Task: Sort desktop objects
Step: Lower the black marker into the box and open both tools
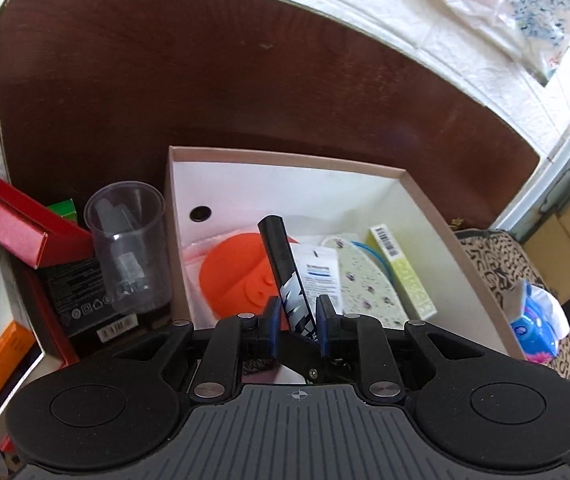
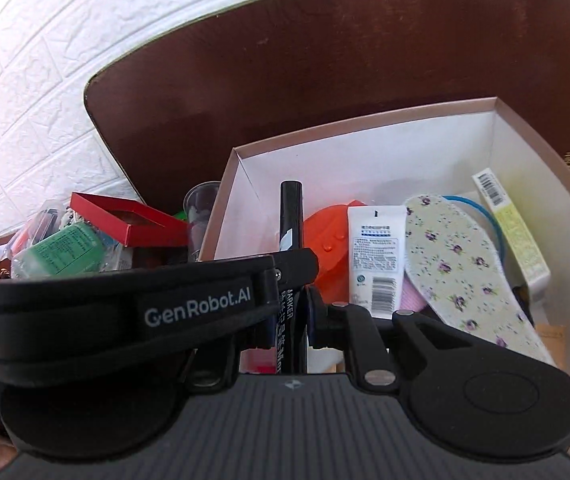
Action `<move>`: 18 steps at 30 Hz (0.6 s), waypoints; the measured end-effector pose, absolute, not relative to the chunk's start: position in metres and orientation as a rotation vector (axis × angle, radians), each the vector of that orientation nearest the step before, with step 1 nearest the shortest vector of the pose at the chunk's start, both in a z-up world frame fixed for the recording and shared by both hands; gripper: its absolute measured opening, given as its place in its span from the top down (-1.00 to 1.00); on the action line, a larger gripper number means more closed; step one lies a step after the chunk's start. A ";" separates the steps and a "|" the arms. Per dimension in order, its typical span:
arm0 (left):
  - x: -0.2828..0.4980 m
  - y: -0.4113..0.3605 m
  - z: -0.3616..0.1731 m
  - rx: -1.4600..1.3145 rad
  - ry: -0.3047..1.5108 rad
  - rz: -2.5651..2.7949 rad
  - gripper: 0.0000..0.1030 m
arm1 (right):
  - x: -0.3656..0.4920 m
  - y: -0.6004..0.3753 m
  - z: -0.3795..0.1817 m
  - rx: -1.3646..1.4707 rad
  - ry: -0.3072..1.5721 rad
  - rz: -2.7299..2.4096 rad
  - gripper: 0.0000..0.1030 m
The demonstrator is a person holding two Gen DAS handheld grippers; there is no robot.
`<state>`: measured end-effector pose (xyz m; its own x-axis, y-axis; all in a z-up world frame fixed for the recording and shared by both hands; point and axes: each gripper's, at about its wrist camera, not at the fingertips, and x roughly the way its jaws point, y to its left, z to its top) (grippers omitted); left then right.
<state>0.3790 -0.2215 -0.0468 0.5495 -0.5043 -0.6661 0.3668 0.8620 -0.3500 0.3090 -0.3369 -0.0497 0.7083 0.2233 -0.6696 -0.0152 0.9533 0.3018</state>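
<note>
Progress on the sorting, as far as you can judge?

Partly done, I'd say. The open cardboard box (image 1: 285, 156) in the middle of the left wrist view already holds several things, and a cluttered heap still waits at the left edge of that frame.

What is in the box?

An orange plastic piece (image 1: 233, 272) at its left, a white tube (image 1: 321, 272) with a barcode label beside it, a flowered insole (image 1: 365, 280) lying over a thin blue ring (image 1: 369, 248), and a pale yellow-green carton (image 1: 401, 268) against the right wall.

And outside it?

A clear plastic cup (image 1: 129, 240) stands just beside the box's left wall. Left of that are a red box (image 1: 13, 220) with its lid up and more cartons. In the right wrist view a green packet (image 2: 61, 252) lies in the same heap at middle left. None of that is sorted yet.

Where is the item now being handled?

The black marker (image 1: 281, 264) is above the box's near edge, tilted up towards the top of the frame. The left gripper (image 1: 297, 312) pinches its barrel between the blue pads. The right gripper (image 2: 291, 308) looks pressed onto the same marker lower down, though the left one crosses in front and hides one finger.

So what is left?

Probably to drop the marker into the box, then clear the heap
</note>
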 end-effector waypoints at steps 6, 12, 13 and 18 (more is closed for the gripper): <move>0.390 -0.224 -0.054 -0.155 0.856 -0.516 0.41 | 0.323 -0.337 -0.059 0.304 0.803 0.132 0.66; 0.379 -0.226 -0.043 -0.134 0.782 -0.546 -0.68 | 0.325 -0.337 -0.059 0.290 0.807 0.120 0.03; 0.375 -0.223 -0.040 -0.142 0.760 -0.537 -0.90 | 0.323 -0.338 -0.057 0.281 0.794 0.093 -0.42; 0.356 -0.216 -0.028 -0.166 0.736 -0.534 -1.00 | 0.308 -0.344 -0.048 0.266 0.737 0.080 -0.95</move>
<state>0.3555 -0.2157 -0.0283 0.6152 -0.5178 -0.5945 0.4037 0.8546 -0.3265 0.3077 -0.3436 -0.0482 0.7390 0.1647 -0.6533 0.0214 0.9635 0.2670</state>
